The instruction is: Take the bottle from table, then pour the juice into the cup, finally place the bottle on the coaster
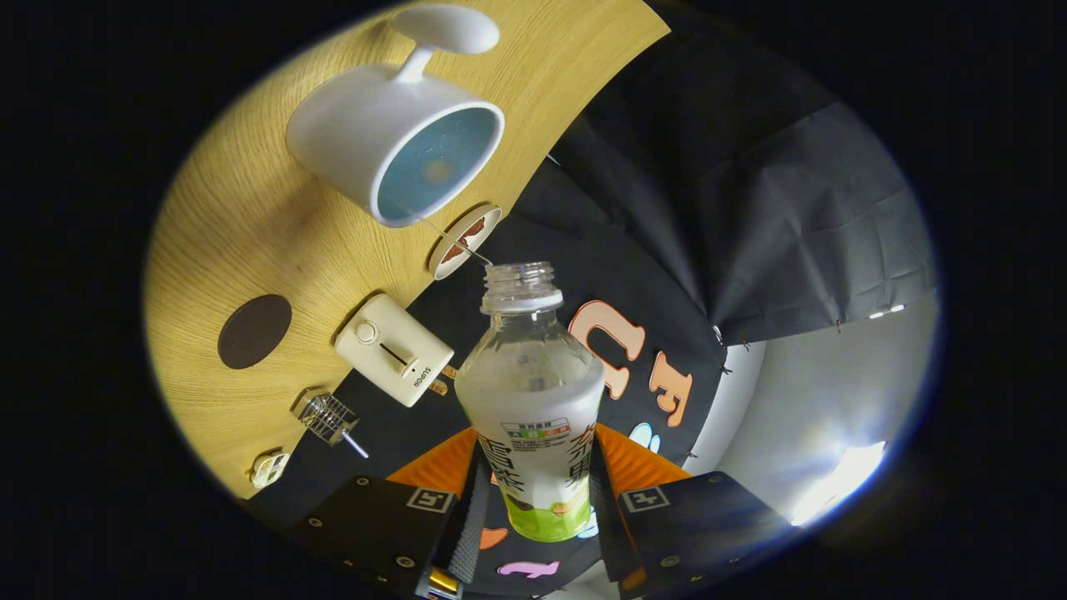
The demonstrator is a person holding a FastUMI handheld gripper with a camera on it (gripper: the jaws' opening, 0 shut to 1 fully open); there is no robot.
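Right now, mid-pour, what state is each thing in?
Bottle: uncapped, tipped toward the cup, a thin stream leaving its mouth.
Cup: upright on the table, a little liquid inside.
Coaster: bare, on the table.
Tool: shut on the bottle, both fingers pressing its sides.

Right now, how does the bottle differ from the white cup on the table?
The bottle is clear plastic with a printed label; the cup is plain white with a blue inside. The bottle is clamped between the gripper fingers and tipped towards the cup, which rests on the wooden table. Both have open mouths.
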